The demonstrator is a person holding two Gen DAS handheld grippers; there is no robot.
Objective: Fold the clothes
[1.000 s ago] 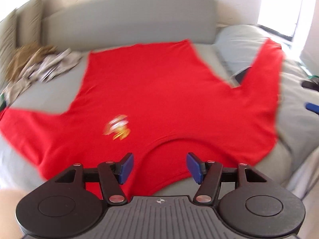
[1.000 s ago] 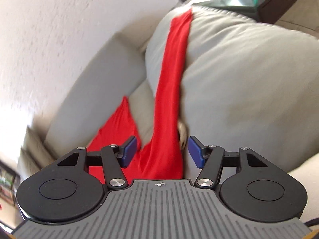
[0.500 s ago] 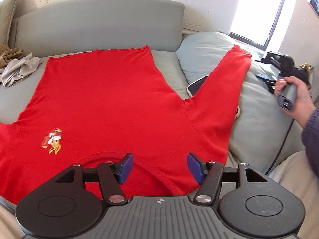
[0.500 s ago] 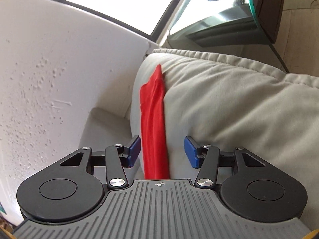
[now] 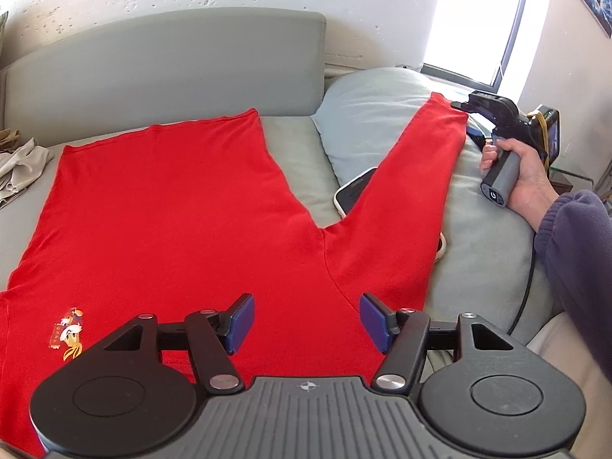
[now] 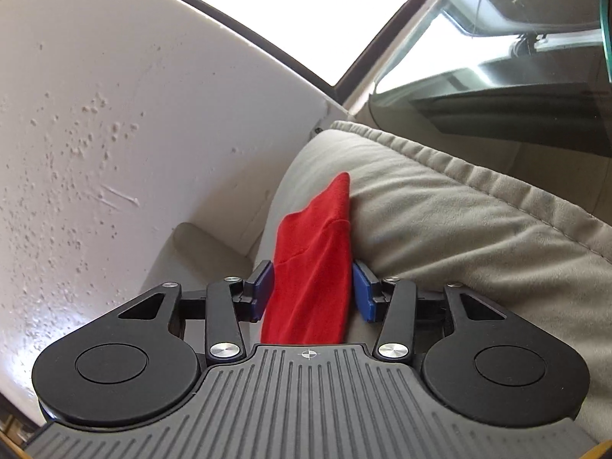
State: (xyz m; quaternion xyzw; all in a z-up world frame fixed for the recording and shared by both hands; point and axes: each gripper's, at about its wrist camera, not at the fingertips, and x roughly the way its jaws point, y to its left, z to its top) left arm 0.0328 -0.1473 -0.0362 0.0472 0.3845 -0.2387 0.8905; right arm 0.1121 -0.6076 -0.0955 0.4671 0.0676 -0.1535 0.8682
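Grey sofa point(image 5: 160, 61) carries our red shirt point(image 5: 172, 210), spread flat at centre frame for folding. Our right gripper point(image 6: 311, 290) is closing around the sleeve point(image 6: 313, 267) on the cushion point(image 6: 478, 237); our left gripper point(image 5: 304, 321) hovers released above the shoulder.

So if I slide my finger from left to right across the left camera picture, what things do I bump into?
Crumpled beige cloth → red shirt → phone → grey pillow → right gripper → hand holding it.
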